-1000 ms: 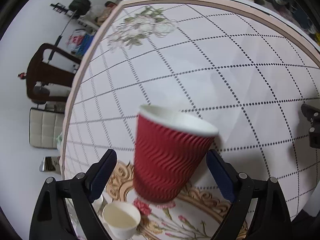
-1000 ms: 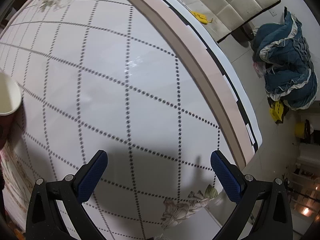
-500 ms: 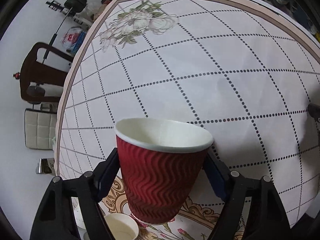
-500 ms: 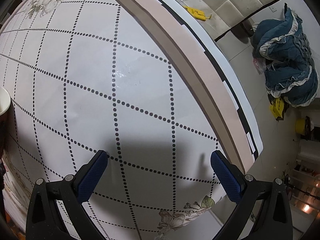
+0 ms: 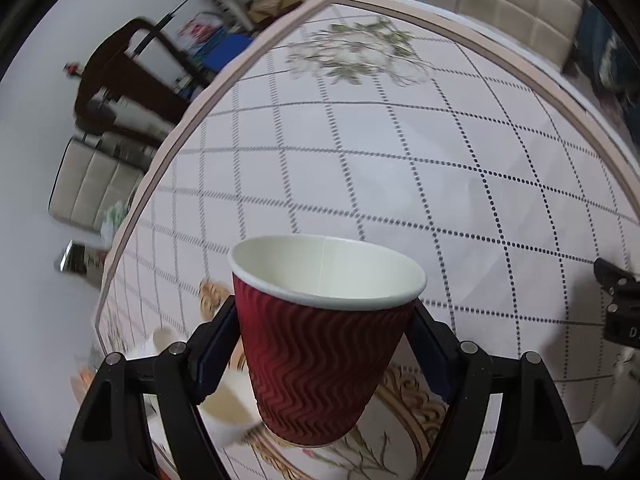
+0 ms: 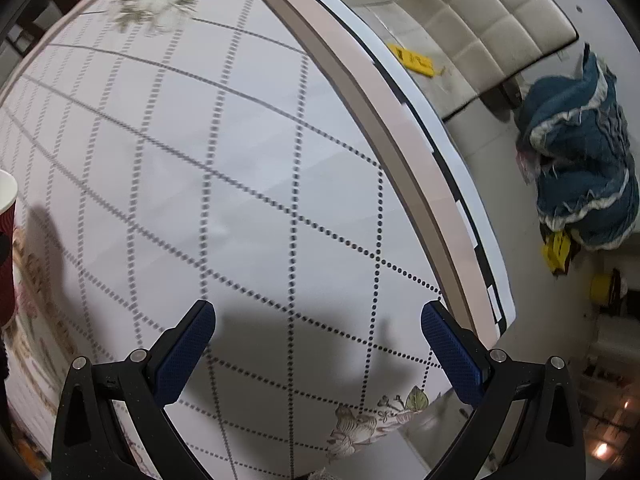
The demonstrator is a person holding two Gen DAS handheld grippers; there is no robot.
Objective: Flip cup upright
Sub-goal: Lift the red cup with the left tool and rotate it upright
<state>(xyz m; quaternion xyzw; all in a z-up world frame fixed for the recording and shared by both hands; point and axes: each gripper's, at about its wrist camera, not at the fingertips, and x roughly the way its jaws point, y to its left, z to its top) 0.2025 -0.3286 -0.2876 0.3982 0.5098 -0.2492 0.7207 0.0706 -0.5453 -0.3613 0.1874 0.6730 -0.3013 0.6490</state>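
A red ripple paper cup (image 5: pixel 320 352) with a white rim and white inside is held mouth-up between the blue pads of my left gripper (image 5: pixel 324 348), which is shut on its sides. The cup hangs above the table (image 5: pixel 400 168), tilted slightly. A sliver of the same cup (image 6: pixel 6 248) shows at the left edge of the right wrist view. My right gripper (image 6: pixel 318 352) is open and empty above the table's right part, near its edge. Part of the right gripper (image 5: pixel 618 304) shows at the right of the left wrist view.
A white paper cup (image 5: pixel 228 404) lies on the tablecloth below the left gripper, and another small white cup (image 5: pixel 164 338) sits left of it. Chairs (image 5: pixel 92 184) stand beyond the table's left edge. A cushioned bench (image 6: pixel 480 12) and blue cloth (image 6: pixel 580 168) lie beyond the right edge.
My left gripper closed on the red cup and lifted it, and the cup now sits mouth-up between the pads. The view swung slightly. The right gripper stayed open and shifted a little.
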